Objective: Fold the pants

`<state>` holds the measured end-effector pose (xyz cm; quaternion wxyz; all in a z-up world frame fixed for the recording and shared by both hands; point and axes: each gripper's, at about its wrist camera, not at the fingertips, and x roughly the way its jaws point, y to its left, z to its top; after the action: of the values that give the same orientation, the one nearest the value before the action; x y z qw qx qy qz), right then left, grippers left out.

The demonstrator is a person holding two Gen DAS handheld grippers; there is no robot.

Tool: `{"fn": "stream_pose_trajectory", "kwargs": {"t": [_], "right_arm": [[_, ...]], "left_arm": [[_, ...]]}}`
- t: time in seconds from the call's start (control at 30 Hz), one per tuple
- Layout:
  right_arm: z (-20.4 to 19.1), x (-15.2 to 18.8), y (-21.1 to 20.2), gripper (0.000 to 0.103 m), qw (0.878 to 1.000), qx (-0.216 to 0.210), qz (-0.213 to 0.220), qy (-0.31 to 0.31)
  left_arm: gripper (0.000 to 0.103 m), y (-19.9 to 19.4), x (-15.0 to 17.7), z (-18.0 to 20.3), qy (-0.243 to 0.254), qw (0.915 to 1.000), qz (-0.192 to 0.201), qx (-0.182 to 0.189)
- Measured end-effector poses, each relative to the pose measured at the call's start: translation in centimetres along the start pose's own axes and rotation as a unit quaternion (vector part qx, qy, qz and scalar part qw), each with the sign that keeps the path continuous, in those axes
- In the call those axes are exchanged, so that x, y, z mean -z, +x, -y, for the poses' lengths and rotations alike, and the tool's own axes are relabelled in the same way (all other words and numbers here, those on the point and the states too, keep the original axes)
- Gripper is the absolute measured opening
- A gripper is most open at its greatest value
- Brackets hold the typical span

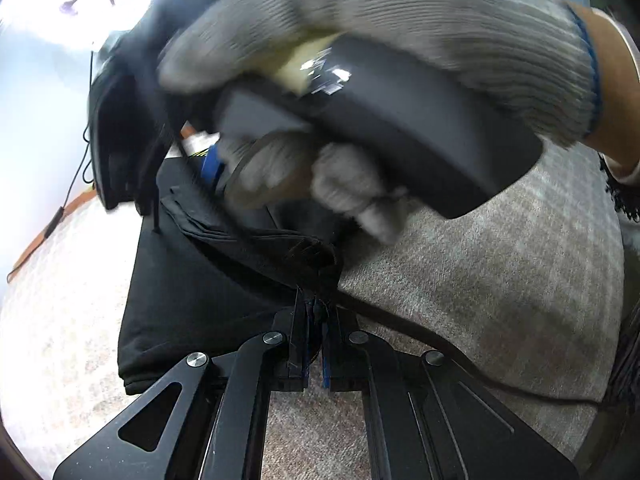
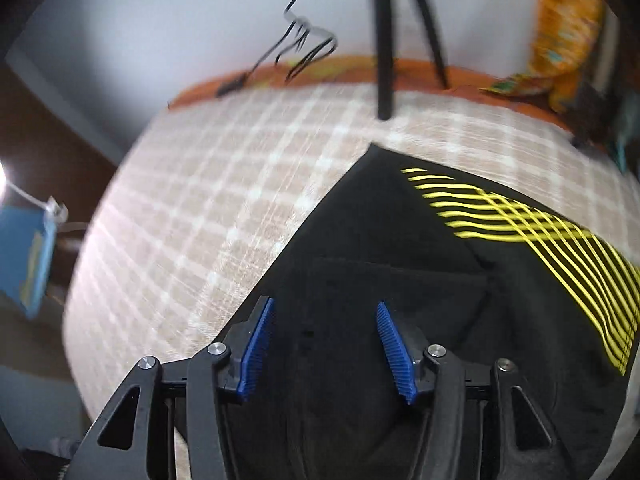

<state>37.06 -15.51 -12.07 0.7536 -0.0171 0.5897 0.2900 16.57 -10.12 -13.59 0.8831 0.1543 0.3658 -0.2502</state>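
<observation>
Your left gripper is pinching a dark edge of the black pants lying on the checked blanket, while your gloved hand, blurred, is blocking much beyond. Your right gripper is hovering with jaws spread over the yellow-striped pants; the background is smearing.

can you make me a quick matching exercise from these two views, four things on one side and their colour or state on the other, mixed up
Things:
1. left hand-held gripper
2. right hand-held gripper
3. stripes on the pants
4. checked cloth

Colour or state:
A. beige with pale lines
B. shut on black fabric
C. yellow
D. open above the pants

Pairs: 1-B, 2-D, 3-C, 4-A
</observation>
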Motion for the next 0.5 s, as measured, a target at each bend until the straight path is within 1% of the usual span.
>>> {"fn": "stream_pose_trajectory", "kwargs": {"t": [0.03, 0.13, 0.2, 0.23, 0.27, 0.33, 0.4, 0.47, 0.5], "right_arm": [[-0.6, -0.2, 0.7, 0.055, 1.0, 0.024, -0.012, -0.011], [-1.7, -0.5, 1.6, 0.055, 0.997, 0.065, -0.023, -0.042], [-2.0, -0.5, 1.8, 0.041, 0.995, 0.082, -0.021, -0.049], [-1.9, -0.5, 1.7, 0.03, 0.994, 0.091, -0.016, -0.053], [-1.7, -0.4, 1.5, 0.017, 0.995, 0.084, -0.012, -0.052], [-0.7, -0.1, 0.7, 0.006, 0.998, 0.053, 0.001, -0.03], [0.6, 0.5, -0.3, 0.004, 0.999, 0.021, 0.024, -0.002], [1.9, 1.4, -1.5, 0.003, 0.998, -0.006, 0.052, 0.026], [2.9, 1.9, -2.3, 0.003, 0.996, -0.036, 0.068, 0.044]], "left_arm": [[0.002, 0.0, 0.0, 0.0, 0.0, 1.0, 0.0, 0.001], [0.002, 0.1, 0.0, -0.1, 0.001, 1.0, -0.001, 0.003], [0.003, 0.1, 0.0, -0.1, 0.001, 1.0, -0.002, 0.003], [0.002, 0.1, -0.1, -0.2, 0.001, 1.0, -0.002, 0.004], [0.002, 0.1, -0.1, -0.2, 0.002, 1.0, -0.002, 0.005], [0.002, 0.1, -0.1, -0.1, 0.003, 1.0, -0.001, 0.005], [0.002, 0.1, -0.1, -0.1, 0.004, 1.0, -0.001, 0.005], [0.002, 0.0, -0.1, 0.1, 0.003, 1.0, -0.002, 0.005], [0.002, 0.1, -0.2, -0.1, 0.001, 1.0, -0.003, 0.007]]}}
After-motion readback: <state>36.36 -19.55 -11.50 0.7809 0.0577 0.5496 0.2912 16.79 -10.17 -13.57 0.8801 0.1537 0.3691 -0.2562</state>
